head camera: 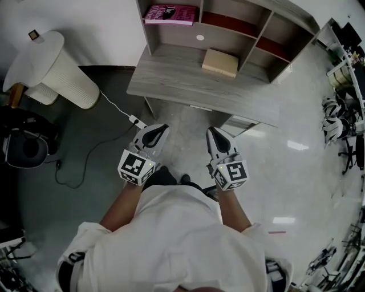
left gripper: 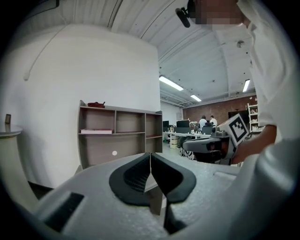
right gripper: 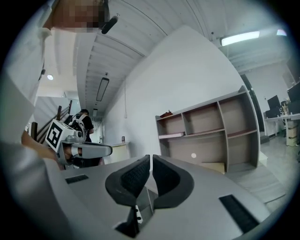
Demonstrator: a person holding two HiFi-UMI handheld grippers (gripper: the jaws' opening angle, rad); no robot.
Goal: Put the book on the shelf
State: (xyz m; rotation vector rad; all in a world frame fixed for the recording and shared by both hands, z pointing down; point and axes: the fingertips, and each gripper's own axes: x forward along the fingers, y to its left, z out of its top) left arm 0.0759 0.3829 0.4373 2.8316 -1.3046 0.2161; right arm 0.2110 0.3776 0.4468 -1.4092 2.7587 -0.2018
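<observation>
Left gripper (head camera: 155, 132): jaws together, nothing between them; its own view (left gripper: 150, 159) shows the pads meeting edge to edge. Held low, close to the person's body.
Right gripper (head camera: 215, 132): also closed and empty (right gripper: 151, 161), level with the left one, the two well apart.
Tan book (head camera: 220, 62): lies flat on the desk (head camera: 188, 85) at about 12 o'clock from the right gripper, well beyond both grippers. It sits just in front of the shelf unit (head camera: 239, 41); the right gripper view shows it low on the desk top (right gripper: 215, 167).
Pink book (head camera: 170, 13): already lying in the upper-left compartment, at about 12 o'clock from the left gripper.
Step in hand (judged): approach; book not yet touched.
Doing it well: open the jaws before arriving, not at the book. Since the book lies flat, come in low and level at its near edge, so that one jaw slides under and one goes over. Use the other gripper to steady the far side if the book skates on the desk.
Placement: the compartments at 12 to 1 o'clock look bare. Lift clear of the shelf board's lip before pushing in.
Risk: a shallow pinch on the cover alone could let the pages fan open.
</observation>
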